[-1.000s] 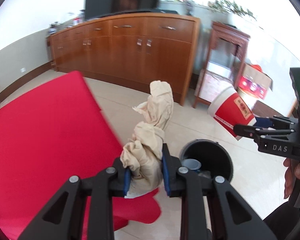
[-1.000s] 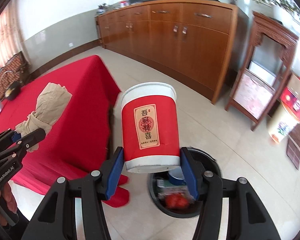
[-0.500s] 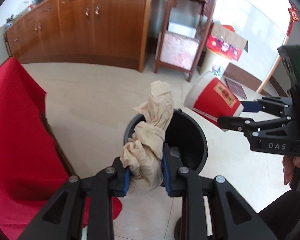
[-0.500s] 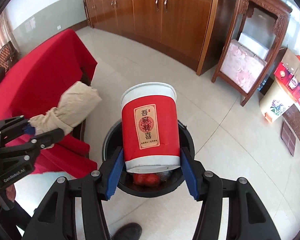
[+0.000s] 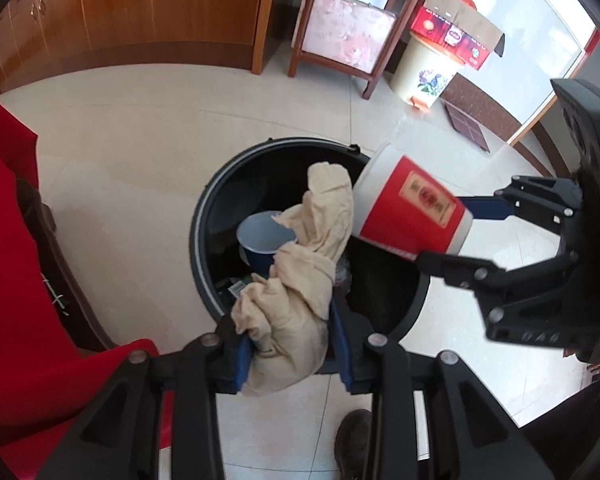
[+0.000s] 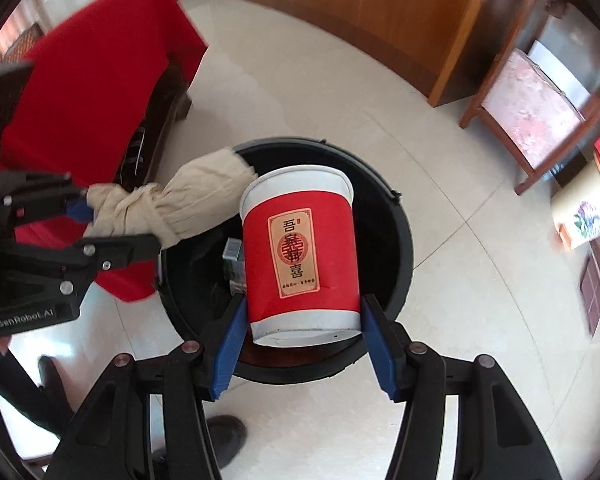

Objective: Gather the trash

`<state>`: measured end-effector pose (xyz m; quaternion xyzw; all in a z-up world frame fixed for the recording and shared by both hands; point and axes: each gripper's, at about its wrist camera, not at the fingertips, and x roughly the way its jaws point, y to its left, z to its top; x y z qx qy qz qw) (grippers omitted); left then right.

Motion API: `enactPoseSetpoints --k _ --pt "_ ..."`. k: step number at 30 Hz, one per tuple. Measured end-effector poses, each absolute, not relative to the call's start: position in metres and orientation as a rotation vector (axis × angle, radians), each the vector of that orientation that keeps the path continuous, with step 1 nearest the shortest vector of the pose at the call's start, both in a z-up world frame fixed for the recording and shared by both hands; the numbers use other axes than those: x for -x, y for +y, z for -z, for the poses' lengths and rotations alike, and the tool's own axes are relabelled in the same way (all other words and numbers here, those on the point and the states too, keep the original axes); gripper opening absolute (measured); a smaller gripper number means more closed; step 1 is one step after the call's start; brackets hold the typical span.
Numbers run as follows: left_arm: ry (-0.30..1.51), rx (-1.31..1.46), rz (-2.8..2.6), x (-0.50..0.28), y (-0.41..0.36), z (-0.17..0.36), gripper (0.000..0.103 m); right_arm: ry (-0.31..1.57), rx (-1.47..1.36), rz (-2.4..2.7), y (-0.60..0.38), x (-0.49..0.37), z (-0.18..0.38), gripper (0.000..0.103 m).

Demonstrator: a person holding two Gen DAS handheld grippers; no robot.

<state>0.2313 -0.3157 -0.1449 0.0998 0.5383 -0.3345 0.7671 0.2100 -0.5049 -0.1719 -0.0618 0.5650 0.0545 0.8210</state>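
Note:
A black round trash bin [image 5: 198, 240] stands on the tiled floor with a blue cup [image 5: 260, 236] and other scraps inside. My left gripper [image 5: 292, 344] holds a crumpled beige paper wad [image 5: 300, 280] above the bin's near rim. Its jaws are opening, and the wad still touches both pads. My right gripper [image 6: 302, 320] is shut on a red and white paper cup [image 6: 300, 248], which hangs over the bin [image 6: 400, 240]. In the left wrist view, the cup [image 5: 408, 208] tilts mouth-first towards the wad. In the right wrist view, the wad [image 6: 188, 208] reaches in from the left.
A table under a red cloth [image 5: 12, 280] stands close to the bin's left side. Behind are a wooden cabinet [image 5: 160, 8], a wooden stand [image 5: 348, 36] and a cream pedal bin [image 5: 424, 68]. A person's shoe [image 5: 354, 440] is on the floor just before the bin.
Both grippers have come down and tipped over the bin, which now fills the middle of both views. The left jaws stand wider around the wad. The cup stays gripped.

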Motion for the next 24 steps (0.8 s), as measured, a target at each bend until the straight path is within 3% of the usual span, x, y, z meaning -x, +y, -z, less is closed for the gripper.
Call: enactPoseSetpoints --k 2,3,5,6,7,14,24 --pt "1.182 -0.212 0.733 -0.235 -0.322 0.150 0.049 1.219 0.149 -0.143 -0.502 -0.213 0.181 0.059" --pt "1.197 -0.208 0.731 -0.236 -0.322 0.153 0.063 1.229 0.154 -0.139 -0.503 -0.215 0.185 0.061" --pt "1.185 -0.201 0.684 -0.239 -0.315 0.155 0.082 1.236 0.159 -0.107 -0.508 -0.217 0.192 0.091" --pt "1.168 -0.196 0.656 -0.238 -0.311 0.155 0.100 1.222 0.174 -0.073 -0.511 -0.215 0.191 0.103" --pt "1.167 -0.197 0.633 -0.238 -0.307 0.155 0.103 1.202 0.177 -0.058 -0.514 -0.213 0.189 0.103" --pt "1.014 -0.187 0.454 -0.213 -0.271 0.121 0.103 1.113 0.093 0.187 -0.553 -0.203 0.146 0.103" --pt "0.840 -0.164 0.388 -0.181 -0.235 0.042 0.103 0.929 -0.037 0.269 -0.523 -0.148 0.062 0.103"
